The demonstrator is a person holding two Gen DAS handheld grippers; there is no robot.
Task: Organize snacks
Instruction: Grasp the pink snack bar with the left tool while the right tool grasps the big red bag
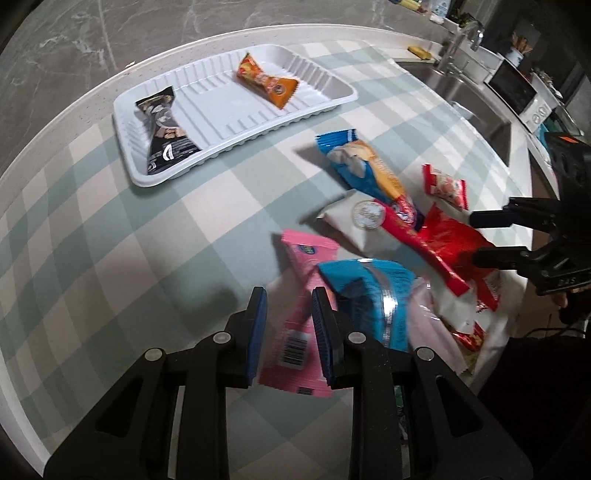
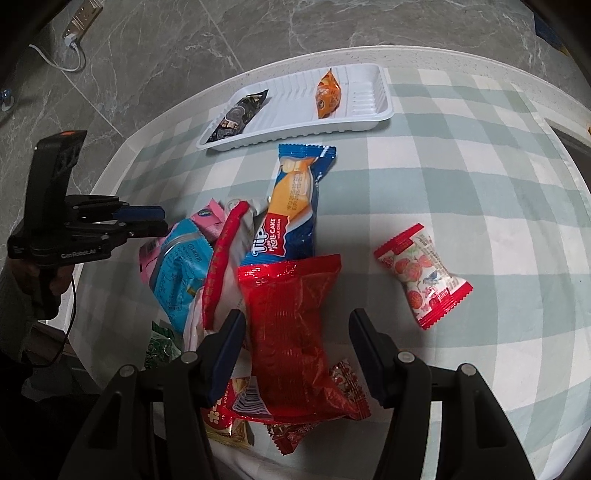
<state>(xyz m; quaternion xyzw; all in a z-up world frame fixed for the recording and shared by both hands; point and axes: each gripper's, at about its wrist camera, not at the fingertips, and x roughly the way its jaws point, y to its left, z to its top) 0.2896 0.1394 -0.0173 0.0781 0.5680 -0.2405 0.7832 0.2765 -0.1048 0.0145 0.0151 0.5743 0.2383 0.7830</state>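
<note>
A white tray [image 1: 229, 110] holds a black snack pack [image 1: 164, 129] and an orange snack pack [image 1: 267, 79]. A pile of loose snacks lies near the table's front: a blue roll-cake pack [image 2: 293, 206], a red pack [image 2: 295, 332], a pink pack [image 1: 299, 314], a light-blue pack [image 1: 373, 295] and a red-and-white candy pack [image 2: 423, 275]. My left gripper [image 1: 290, 328] is part open, its jaws either side of the pink pack, just above it. My right gripper [image 2: 295, 354] is open, its jaws straddling the red pack.
The table has a green-and-white checked cloth [image 1: 110, 240]. A sink [image 1: 461, 85] with a tap and a microwave [image 1: 517, 92] stand beyond the table's right edge. The floor is grey marble [image 2: 184, 44], with a power strip [image 2: 83, 16] on it.
</note>
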